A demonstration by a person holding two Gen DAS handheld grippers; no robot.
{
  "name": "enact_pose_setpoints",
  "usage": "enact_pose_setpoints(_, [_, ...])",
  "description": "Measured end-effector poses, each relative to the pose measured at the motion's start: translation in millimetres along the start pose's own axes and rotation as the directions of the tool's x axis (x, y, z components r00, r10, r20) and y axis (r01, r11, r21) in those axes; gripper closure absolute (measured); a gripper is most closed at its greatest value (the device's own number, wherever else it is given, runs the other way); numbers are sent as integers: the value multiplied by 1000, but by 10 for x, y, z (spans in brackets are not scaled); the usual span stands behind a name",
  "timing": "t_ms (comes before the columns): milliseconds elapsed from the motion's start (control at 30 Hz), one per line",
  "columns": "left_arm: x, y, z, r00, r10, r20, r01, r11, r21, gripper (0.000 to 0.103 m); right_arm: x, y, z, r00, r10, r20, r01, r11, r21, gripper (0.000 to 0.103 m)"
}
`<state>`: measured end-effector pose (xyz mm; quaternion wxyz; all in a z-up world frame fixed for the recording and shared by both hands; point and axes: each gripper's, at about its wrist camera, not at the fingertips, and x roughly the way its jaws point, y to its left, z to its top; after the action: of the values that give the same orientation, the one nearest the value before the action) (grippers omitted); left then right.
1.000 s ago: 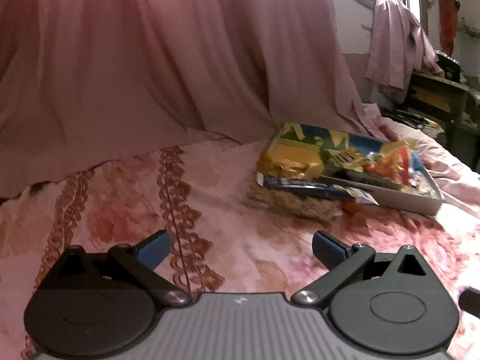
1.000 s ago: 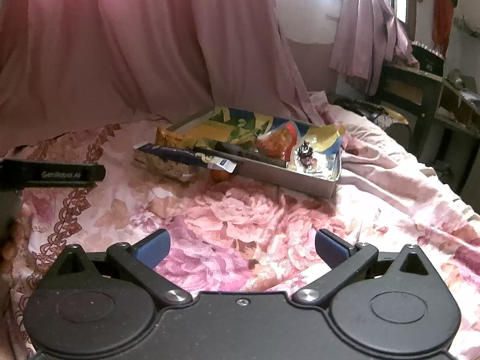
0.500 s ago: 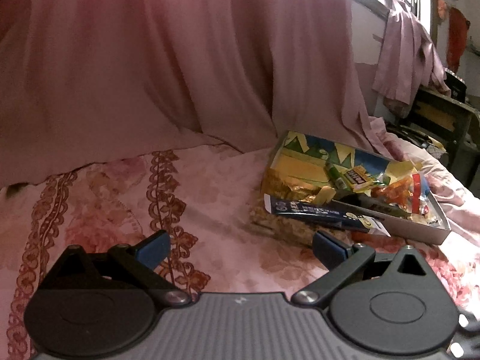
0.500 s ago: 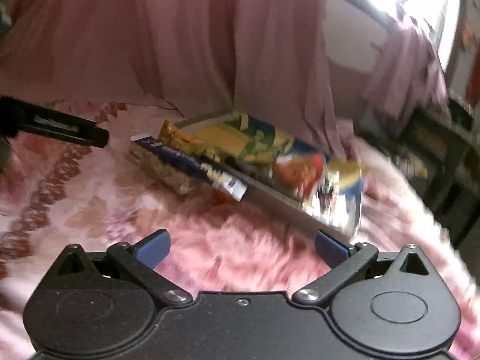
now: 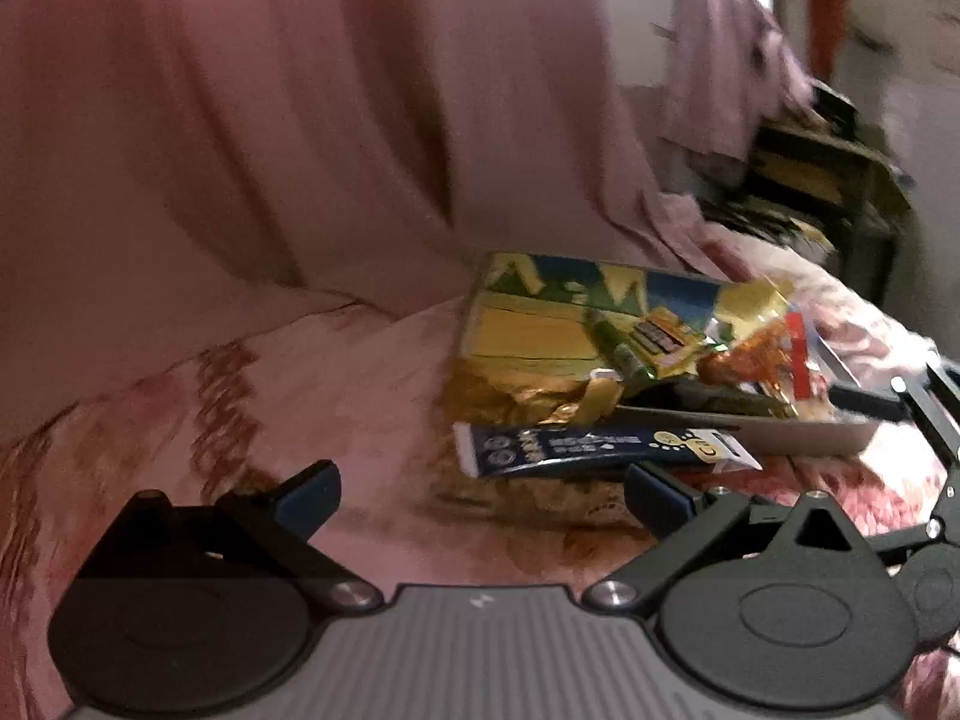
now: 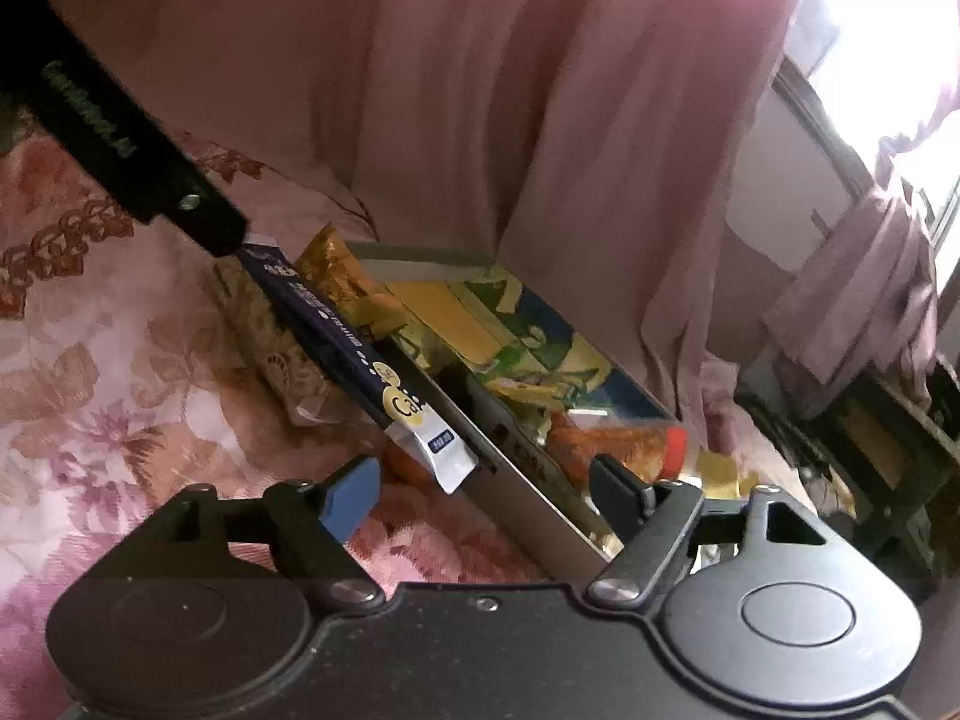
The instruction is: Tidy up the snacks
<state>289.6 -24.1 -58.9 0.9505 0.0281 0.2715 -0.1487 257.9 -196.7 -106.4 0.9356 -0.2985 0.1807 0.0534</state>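
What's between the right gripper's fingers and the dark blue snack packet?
Right wrist view: only floral bedspread and a small orange item separate the open right gripper from the dark blue packet.

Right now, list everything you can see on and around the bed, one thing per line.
tray: one, grey, on the bedspread, holding snacks
navy packet: one, dark blue with white end, outside the tray, resting on the clear snack bag
clear snack bag: one, pale contents, on the bedspread beside the tray
gold wrapper: one, at the tray's near corner
orange packet: one, red-tipped, inside the tray
bedspread: one, pink floral
curtain: pink, behind the bed
left tool: open, empty
right tool: open, jaws just closing, empty
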Motion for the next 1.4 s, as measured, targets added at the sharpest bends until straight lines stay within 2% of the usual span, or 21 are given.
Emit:
enact_pose_setpoints(133, [137,31,19,997,-68,-40,72,992,103,0,76,65,0,999,20,35,-17,998,-66,32])
enact_pose_setpoints(233, [243,77,34,992,-104,-69,110,990,92,0,178,121,8,998,31,52,-26,995,-101,40])
enact_pose_setpoints(300, [296,74,64,992,-99,-79,108,988,109,0,265,147,7,998,41,47,-35,993,-112,51])
enact_pose_setpoints(333, [329,69,81,992,-95,-85,105,988,115,0,296,161,4,998,47,44,-42,993,-114,53])
enact_pose_setpoints(400, [376,50,109,989,-102,-110,116,984,133,1,339,186,-6,997,60,41,-55,991,-119,64])
enact_pose_setpoints(500, [417,-6,146,985,-102,-138,127,973,194,0,366,210,-20,997,71,37,-66,990,-123,79])
enact_pose_setpoints(700, [501,-119,195,965,-165,-205,214,946,244,0,300,87,-39,992,121,17,-121,992,-44,79])
enact_pose_setpoints(867, [572,-252,220,955,-176,-239,253,905,343,0,176,-105,-44,987,151,-51,-149,988,42,80])
enact_pose_setpoints(967, [625,-295,244,953,-164,-253,257,882,396,0,53,-250,-98,975,184,-123,-171,979,108,86])
enact_pose_setpoints(1133, [774,-328,283,939,-150,-309,281,853,440,0,54,-362,-144,944,237,-229,-194,961,195,87])
enact_pose_setpoints(1333, [929,-465,263,905,-145,-399,352,784,512,0,119,-304,-185,928,268,-259,-230,959,168,86])
enact_pose_setpoints(1400, [929,-490,261,897,-148,-416,368,772,518,0,120,-276,-188,927,268,-263,-236,960,150,86])
